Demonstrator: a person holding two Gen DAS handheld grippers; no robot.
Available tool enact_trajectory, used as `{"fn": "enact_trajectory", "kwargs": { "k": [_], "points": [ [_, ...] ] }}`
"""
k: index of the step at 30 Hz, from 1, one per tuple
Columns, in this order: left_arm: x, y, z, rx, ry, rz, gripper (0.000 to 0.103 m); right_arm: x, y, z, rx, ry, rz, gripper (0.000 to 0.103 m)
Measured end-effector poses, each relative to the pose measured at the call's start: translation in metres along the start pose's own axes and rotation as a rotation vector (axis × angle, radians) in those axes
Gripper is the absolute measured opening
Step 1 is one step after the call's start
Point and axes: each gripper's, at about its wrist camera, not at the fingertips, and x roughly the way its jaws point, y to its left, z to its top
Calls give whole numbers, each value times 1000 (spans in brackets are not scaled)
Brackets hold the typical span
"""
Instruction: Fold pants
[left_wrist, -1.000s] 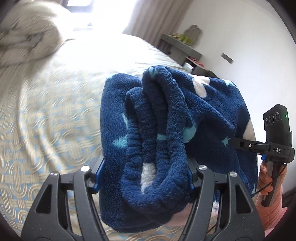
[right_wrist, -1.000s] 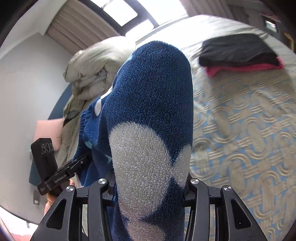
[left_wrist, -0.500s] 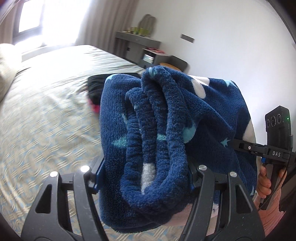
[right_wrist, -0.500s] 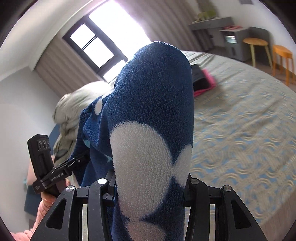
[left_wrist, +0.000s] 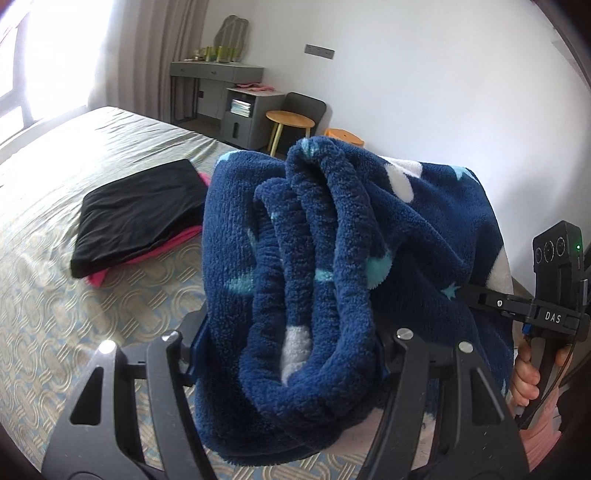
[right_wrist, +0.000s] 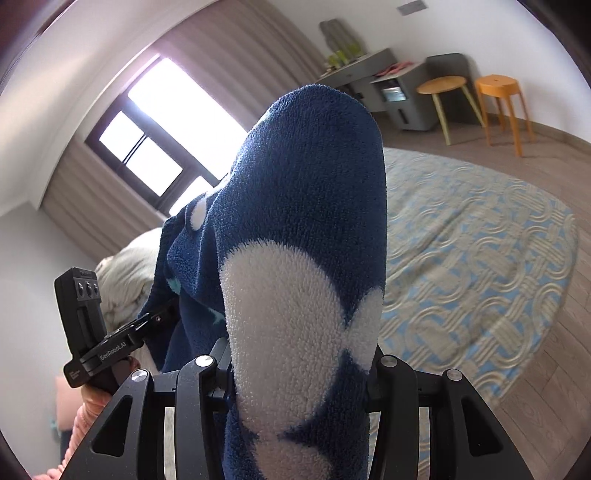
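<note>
In the left wrist view, the left hand-held gripper (left_wrist: 291, 354) is clamped on a thick bunch of the blue fleece pants (left_wrist: 332, 258), its jaws standing fairly wide around the gathered waistband folds, and the pants hang in the air above the bed (left_wrist: 74, 314). Beyond them a black folded garment (left_wrist: 140, 210) lies on a pink one (left_wrist: 122, 267) on the patterned bedspread. At the right edge a hand (left_wrist: 528, 380) holds the right hand-held gripper (left_wrist: 480, 295), which bites into the far side of the pants. In the right wrist view, the right hand-held gripper (right_wrist: 299, 373) is closed on a rounded fold of the same pants (right_wrist: 310, 206), blue with white patches, lifted clear of the bed (right_wrist: 480, 258). At the left, the left hand-held gripper (right_wrist: 162, 317) grips the pants' other end. Two stools (right_wrist: 495, 85) stand on the floor by a grey desk.
</note>
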Motion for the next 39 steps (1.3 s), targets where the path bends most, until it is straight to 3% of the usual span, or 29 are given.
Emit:
{"fn": "enact_trajectory", "kwargs": {
  "k": [18,32,34,36,37,38,39],
  "points": [
    [103,-19,48,116,89,-7,67,24,-88,42,152,-22,-48,46],
    [163,-9,51,118,153,-27,67,65,-129,58,246,14,-77,46],
    [178,-7,42,147,173,0,68,76,-139,59,273,26,-87,51],
    [206,3,24,157,257,45,71,92,-151,54,314,72,-146,54],
    [210,8,19,135,248,32,77,103,-159,50,327,102,-211,58],
    [209,14,15,96,220,22,84,108,-165,46,331,97,-236,66],
    [208,21,12,48,220,-1,84,109,-168,42,332,77,-227,72]
  ]
}}
